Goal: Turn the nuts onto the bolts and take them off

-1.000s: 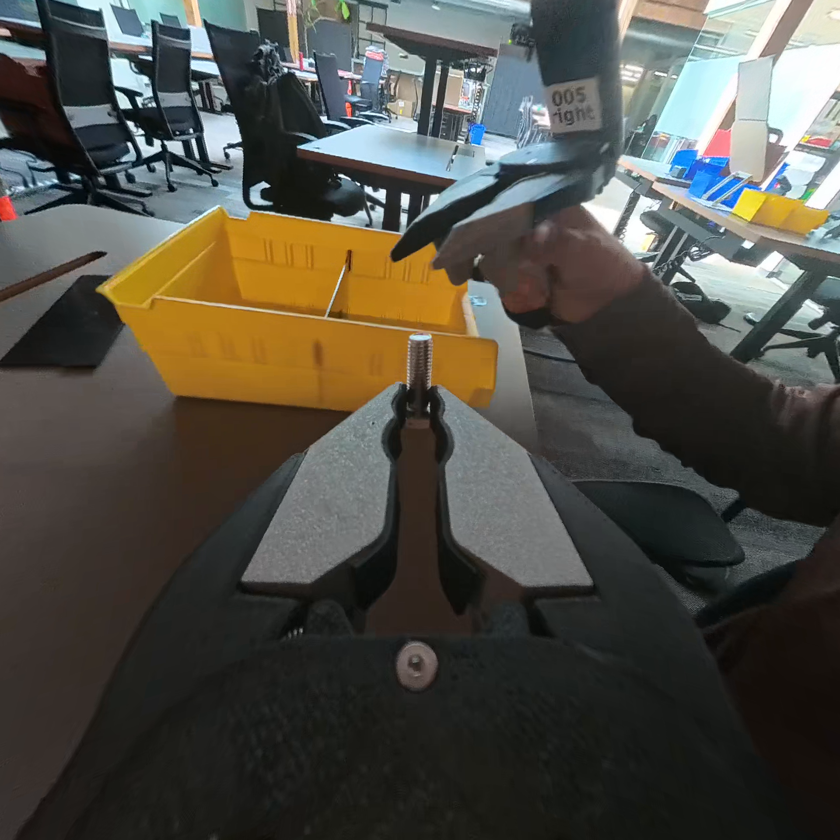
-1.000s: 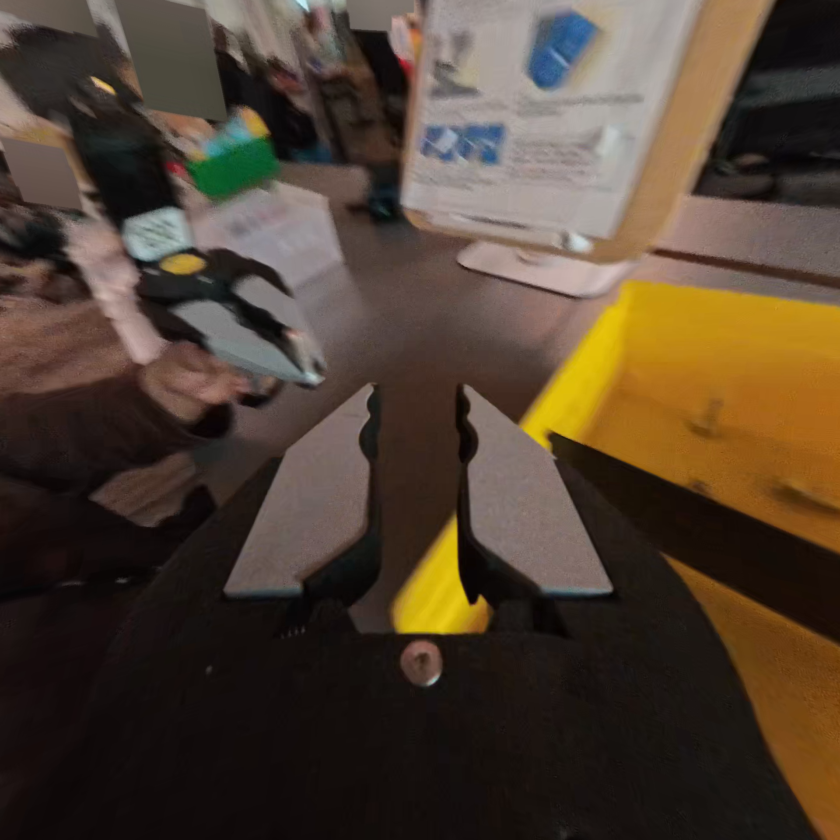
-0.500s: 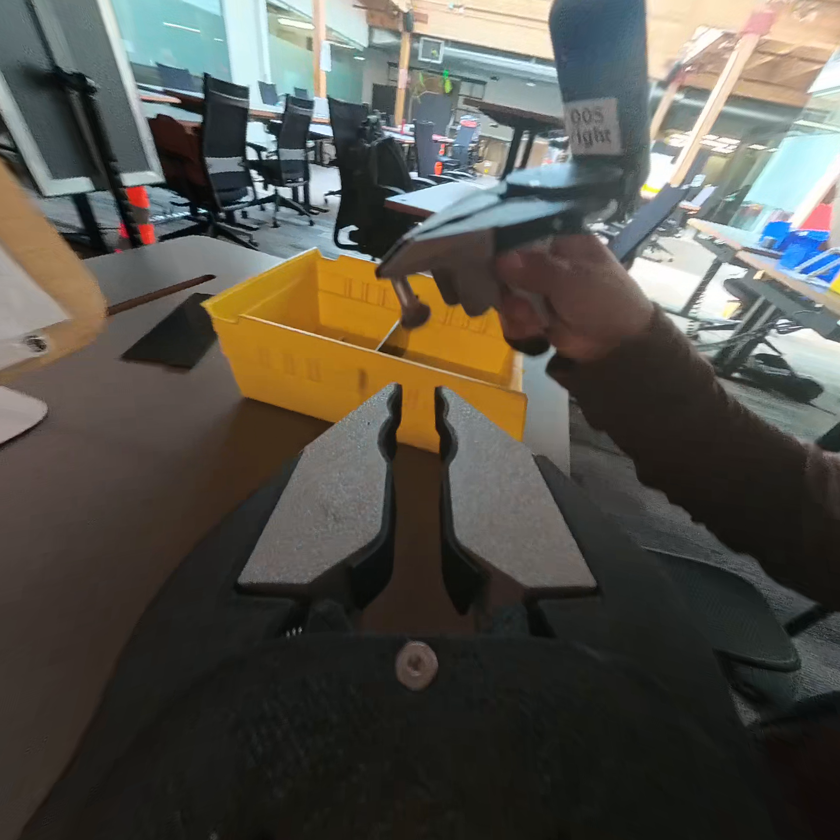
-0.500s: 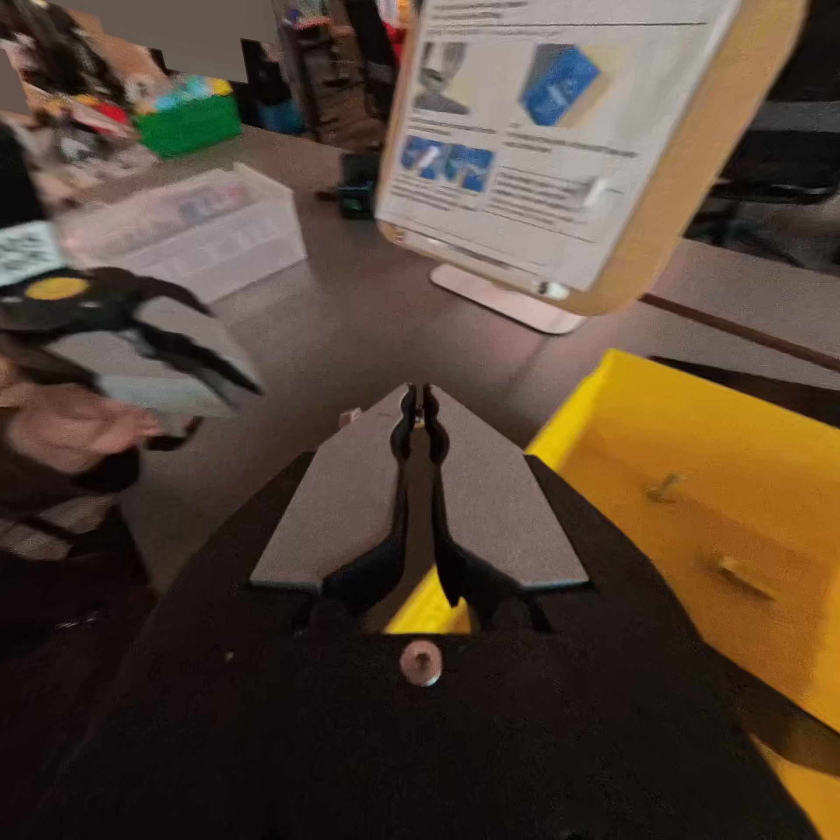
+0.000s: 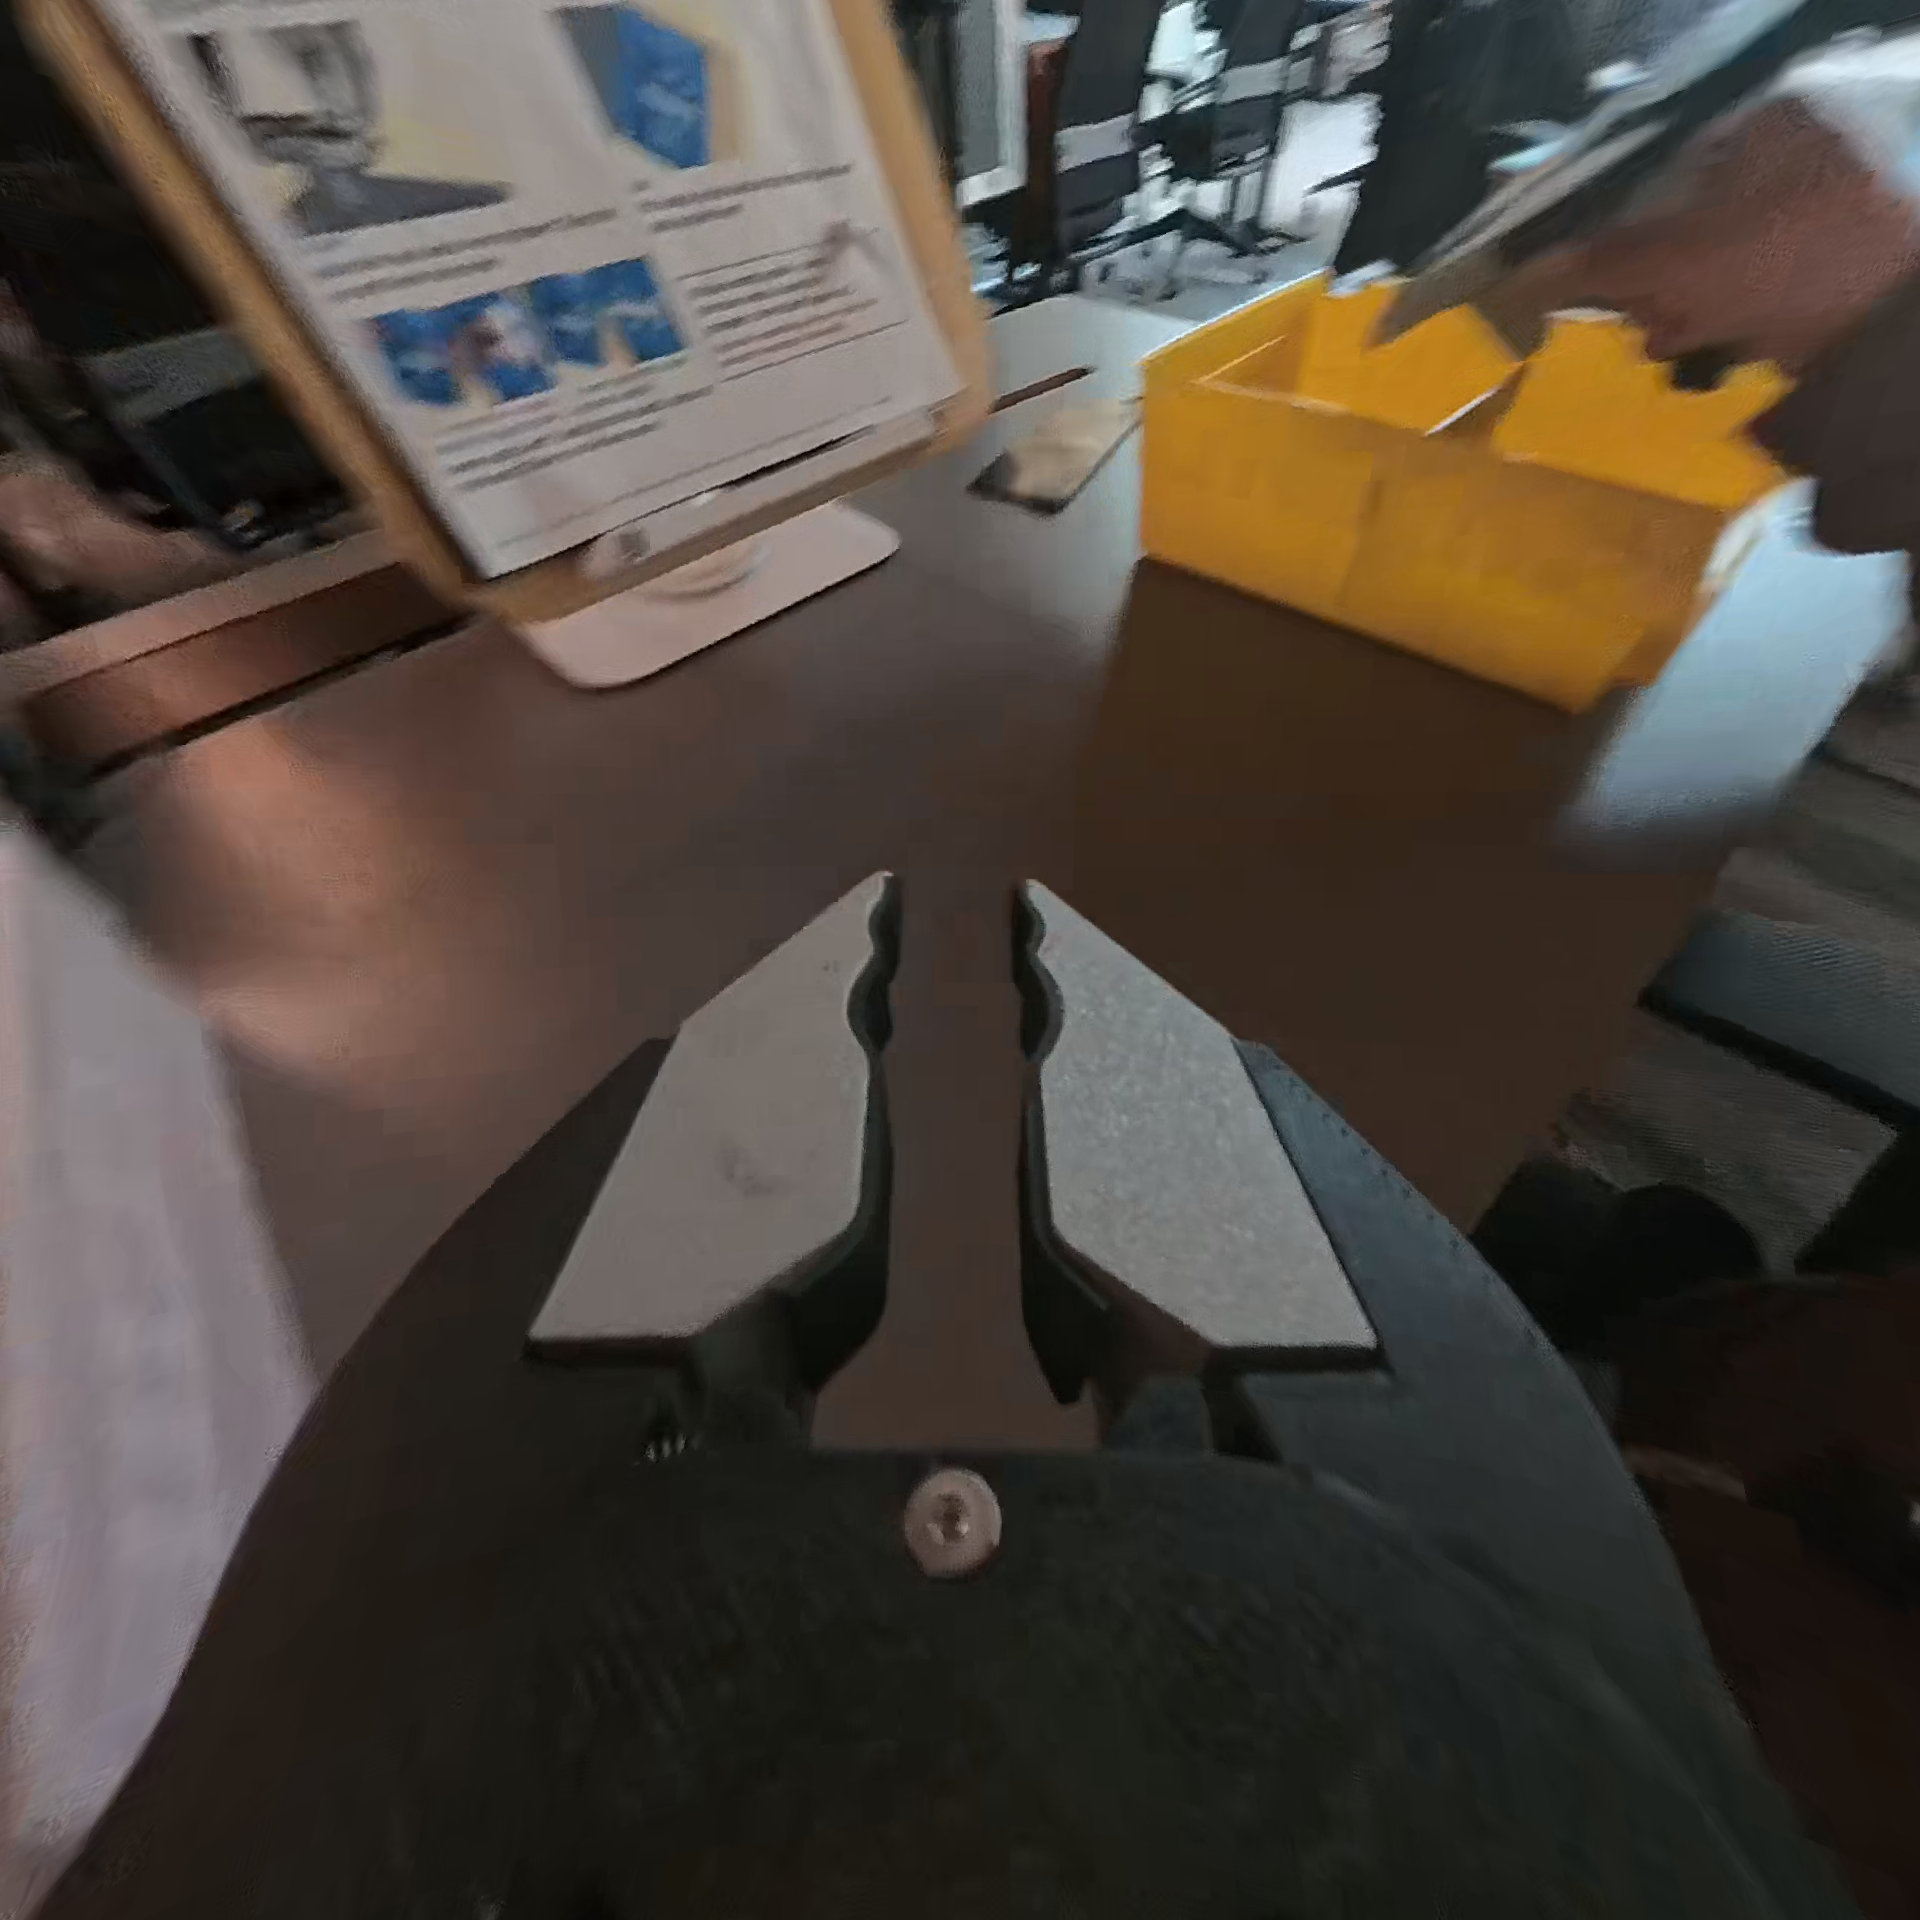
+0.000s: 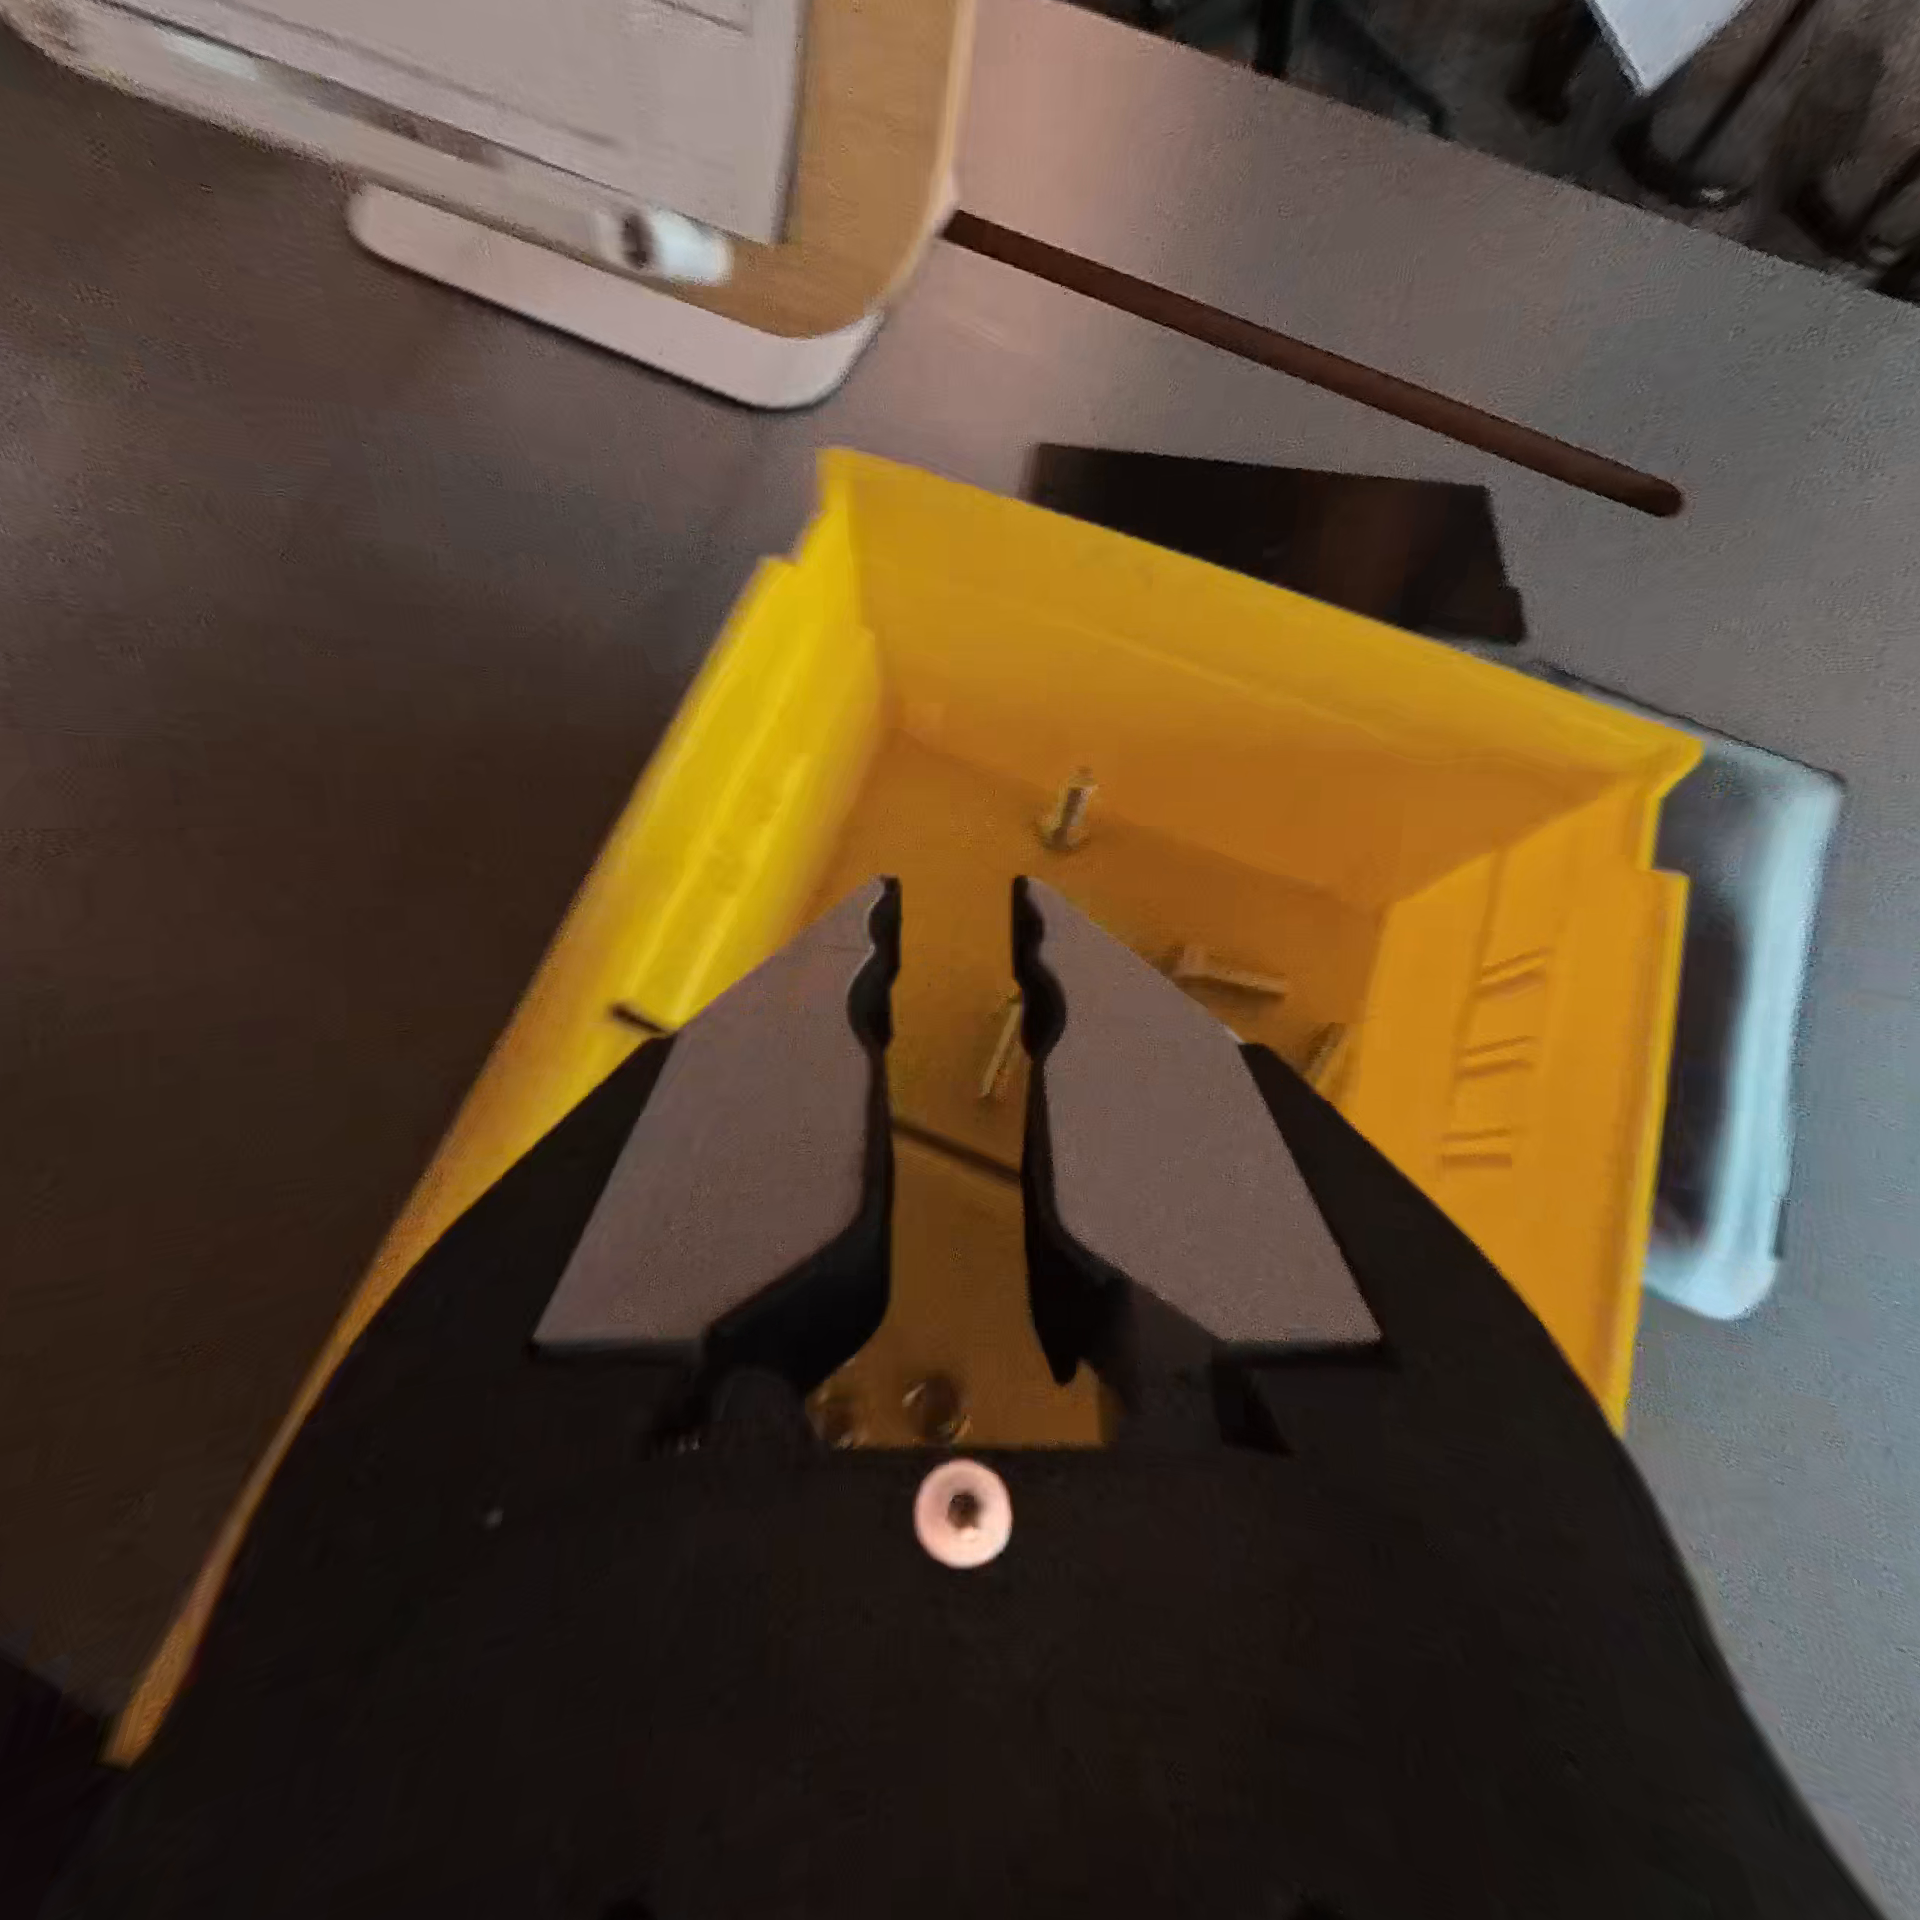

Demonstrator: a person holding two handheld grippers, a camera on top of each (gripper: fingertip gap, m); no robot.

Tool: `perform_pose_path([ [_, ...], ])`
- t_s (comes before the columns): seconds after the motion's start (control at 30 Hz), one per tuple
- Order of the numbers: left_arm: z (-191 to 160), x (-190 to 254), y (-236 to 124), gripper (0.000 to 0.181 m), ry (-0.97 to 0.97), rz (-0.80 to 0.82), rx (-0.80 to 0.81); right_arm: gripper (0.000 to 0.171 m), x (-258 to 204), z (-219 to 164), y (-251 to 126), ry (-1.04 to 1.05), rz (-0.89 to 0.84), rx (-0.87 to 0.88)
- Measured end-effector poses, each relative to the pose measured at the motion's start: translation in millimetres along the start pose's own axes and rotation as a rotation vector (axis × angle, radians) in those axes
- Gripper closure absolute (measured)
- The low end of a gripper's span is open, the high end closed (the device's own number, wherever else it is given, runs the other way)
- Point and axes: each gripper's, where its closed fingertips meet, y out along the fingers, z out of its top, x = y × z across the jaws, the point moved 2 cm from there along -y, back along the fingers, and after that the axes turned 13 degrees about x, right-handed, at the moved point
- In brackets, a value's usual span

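Both claws are gaping empty: the right claw [image 6: 954, 894] is hanging over the yellow bin [image 6: 748, 790], the left claw [image 5: 954, 894] over the desk [image 5: 644, 810]. The bolts [image 6: 1065, 808] are lying loose, so a tilted pinch is risking one skidding away

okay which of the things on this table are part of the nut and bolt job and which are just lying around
Part of the job:
- bolts in the far compartment of the yellow bin
- nuts in its near compartment
- left gripper and right gripper, both open and empty

Lying about:
- sign stand
- black mat
- brown rod
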Motion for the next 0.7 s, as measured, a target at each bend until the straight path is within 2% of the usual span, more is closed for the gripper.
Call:
perform_pose_path([
  [0.03, -4, -15, -20, 0.155, 0.01, 0.071, -0.024, 0.14, -19, 0, -19, 0.028, 0.06, 0.041],
  [0.1, -13, -48, -62, 0.14, 0.032, 0.238, -0.081, 0.103, -60, -12, -56, 0.079, 0.165, 0.088],
  [0.13, -16, -62, -80, 0.132, 0.03, 0.31, -0.104, 0.092, -78, -20, -71, 0.09, 0.187, 0.098],
  [0.2, -22, -82, -100, 0.115, 0.005, 0.385, -0.119, 0.086, -101, -37, -83, 0.072, 0.166, 0.107],
  [0.27, -36, -101, -98, 0.109, -0.026, 0.423, -0.144, 0.086, -121, -55, -73, 0.049, 0.144, 0.066],
  [0.33, -69, -125, -89, 0.109, -0.042, 0.48, -0.264, 0.095, -126, -74, -55, -0.01, 0.083, -0.027],
  [0.37, -89, -134, -87, 0.118, -0.048, 0.502, -0.342, 0.108, -126, -82, -46, -0.037, 0.049, -0.071],
  [0.43, -115, -139, -81, 0.164, -0.033, 0.481, -0.396, 0.139, -119, -95, -34, -0.116, -0.029, -0.14],
  [0.47, -115, -144, -82, 0.176, 0.019, 0.513, -0.377, 0.142, -118, -95, -35, -0.153, -0.056, -0.15],
  [0.5, -116, -150, -87, 0.179, 0.085, 0.545, -0.387, 0.144, -117, -96, -35, -0.166, -0.073, -0.166],
  [0.6, -98, -146, -94, 0.179, 0.124, 0.545, -0.293, 0.156, -126, -100, -43, -0.199, -0.103, -0.18],
  [0.7, -59, -131, -93, 0.18, 0.079, 0.515, -0.161, 0.163, -166, -99, -46, -0.199, -0.016, -0.158],
])
